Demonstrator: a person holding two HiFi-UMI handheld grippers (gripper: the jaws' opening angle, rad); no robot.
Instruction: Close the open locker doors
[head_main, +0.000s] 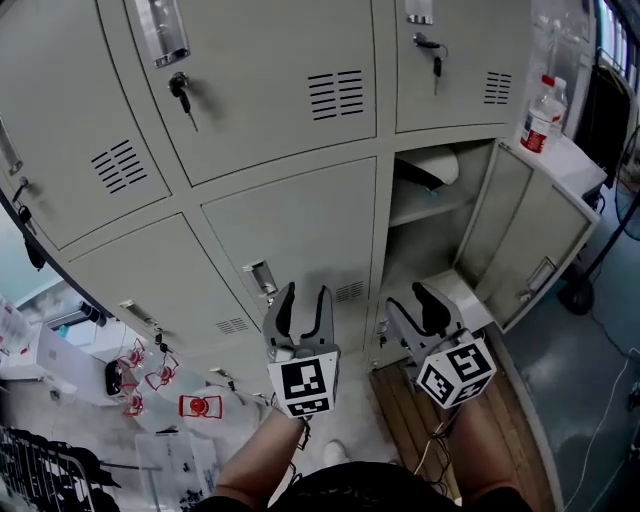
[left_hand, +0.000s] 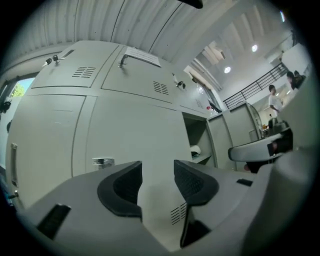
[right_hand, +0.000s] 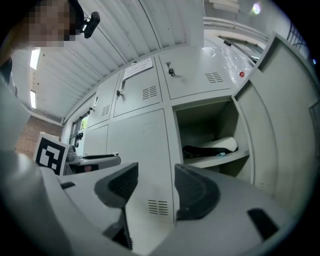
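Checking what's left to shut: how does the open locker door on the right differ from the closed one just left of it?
The open door stands swung out to the right; the closed door lies flush in the frame. The open door leaves its compartment and shelf in view; the closed door hides what is behind it. Both are pale grey metal, side by side.

Locker doors (head_main: 290, 230): painted metal, matt, smooth, at centre.
Latch (head_main: 262, 278): bright glossy metal.
Floor boards (head_main: 402, 412): bare wood, lower right.
Bottle (head_main: 540, 118): clear plastic, upper right.
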